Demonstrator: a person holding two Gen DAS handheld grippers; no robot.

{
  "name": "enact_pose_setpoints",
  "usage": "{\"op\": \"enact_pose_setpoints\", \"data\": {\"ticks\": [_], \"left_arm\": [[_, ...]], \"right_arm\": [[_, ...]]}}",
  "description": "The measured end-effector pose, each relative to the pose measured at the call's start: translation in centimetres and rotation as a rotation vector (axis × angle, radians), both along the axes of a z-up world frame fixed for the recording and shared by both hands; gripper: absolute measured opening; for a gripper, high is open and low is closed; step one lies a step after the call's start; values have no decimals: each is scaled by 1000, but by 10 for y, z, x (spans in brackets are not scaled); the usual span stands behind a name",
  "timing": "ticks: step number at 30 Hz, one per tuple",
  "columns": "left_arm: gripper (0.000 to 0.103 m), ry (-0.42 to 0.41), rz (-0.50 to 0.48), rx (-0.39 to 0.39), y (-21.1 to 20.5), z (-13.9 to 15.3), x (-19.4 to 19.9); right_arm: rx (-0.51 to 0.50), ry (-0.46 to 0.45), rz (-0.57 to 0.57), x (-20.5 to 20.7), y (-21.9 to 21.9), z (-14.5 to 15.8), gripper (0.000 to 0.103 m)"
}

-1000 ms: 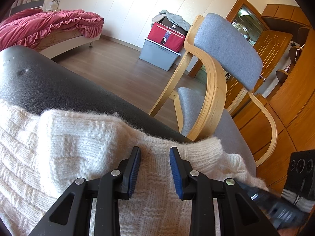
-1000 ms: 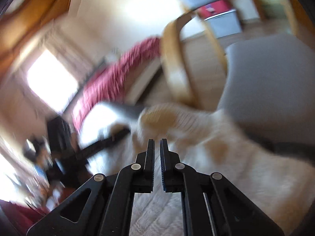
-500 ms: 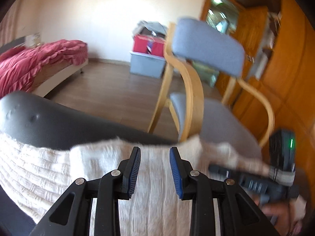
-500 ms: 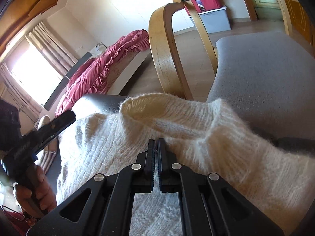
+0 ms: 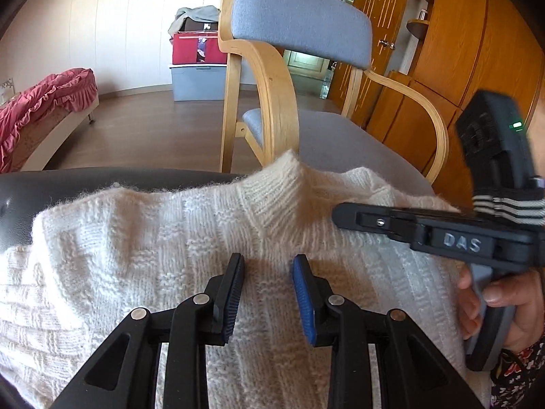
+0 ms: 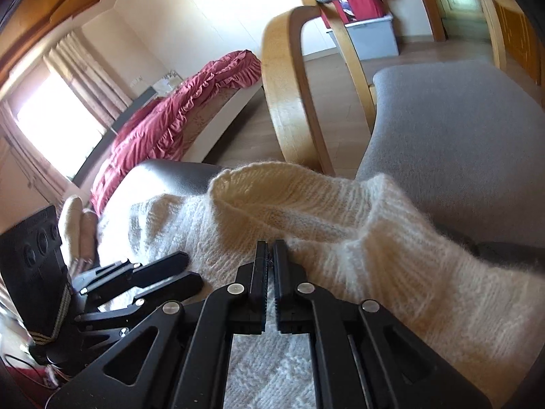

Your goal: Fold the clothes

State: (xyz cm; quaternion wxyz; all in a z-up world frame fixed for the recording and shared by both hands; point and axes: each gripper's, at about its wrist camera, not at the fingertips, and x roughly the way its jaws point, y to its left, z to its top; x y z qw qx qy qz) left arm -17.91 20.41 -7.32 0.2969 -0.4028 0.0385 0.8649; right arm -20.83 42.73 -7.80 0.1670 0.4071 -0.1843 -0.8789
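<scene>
A cream knit sweater point(image 5: 136, 255) point(image 6: 340, 231) lies spread on a black padded surface point(image 5: 85, 184) point(image 6: 170, 173), its ribbed collar point(image 5: 282, 184) point(image 6: 255, 184) bunched up at the far edge. My left gripper point(image 5: 269, 259) point(image 6: 190, 271) hovers open just over the sweater's body below the collar, nothing between its blue pads. My right gripper point(image 6: 270, 248) point(image 5: 337, 213) rests on the knit right beside the collar. Its jaws are opening from shut, only a thin slit between them. No fold of cloth shows in that slit.
A wooden armchair with grey cushions point(image 5: 299, 24) point(image 6: 460, 136) stands right behind the sweater. A bed with a red cover point(image 5: 44, 102) point(image 6: 177, 112) is at the left. Red and grey storage boxes point(image 5: 197, 64) are by the far wall, wooden cabinets point(image 5: 460, 51) at right. A person's hand point(image 5: 494, 303) grips the right tool.
The left gripper has rolled level and shifted toward the collar, staying open. The right gripper and the hand on it came into the left view. The right jaws parted slightly.
</scene>
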Motion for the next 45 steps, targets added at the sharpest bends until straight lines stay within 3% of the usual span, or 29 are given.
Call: {"op": "enact_pose_setpoints", "data": {"ticks": [3,6,10,13,16,20,22,23,26,29,33,38,42,45], "left_arm": [[29,-8,1,18,-3,0,-1],[29,-26,18,67,-10,2,-3],[29,-34,105,126,-38,17,-12],[30,0,226,96,-70,38,-25],[29,42,336,68,-109,44,-39],[29,-87,355,37,-137,4,-62],[32,-47,353,42,-140,-2,-60],[32,-31,356,-4,-136,-1,-59],[38,77,448,-238,-119,0,-47],[40,110,490,-310,-113,-1,-42],[40,116,487,-315,-116,-1,-40],[40,108,482,-299,-118,-4,-38],[41,87,481,-260,-117,-4,-48],[41,77,481,-242,-118,-4,-49]], "right_arm": [[92,71,61,8,-19,17,7],[98,69,117,7,-36,14,7],[0,10,76,0,-21,-1,6],[-79,-10,70,-3,-11,-8,6],[-69,-9,74,-2,-13,-8,6],[-75,-10,75,-1,-11,-10,6],[-71,-10,75,0,-13,-9,6],[-71,-10,75,0,-13,-9,6],[-75,-10,74,0,-13,-8,6],[-75,-11,76,0,-13,-8,6],[-16,9,75,3,-19,-2,6],[236,161,96,18,-65,37,7],[162,96,170,-4,-109,45,7],[133,51,216,-34,-148,32,7]]}}
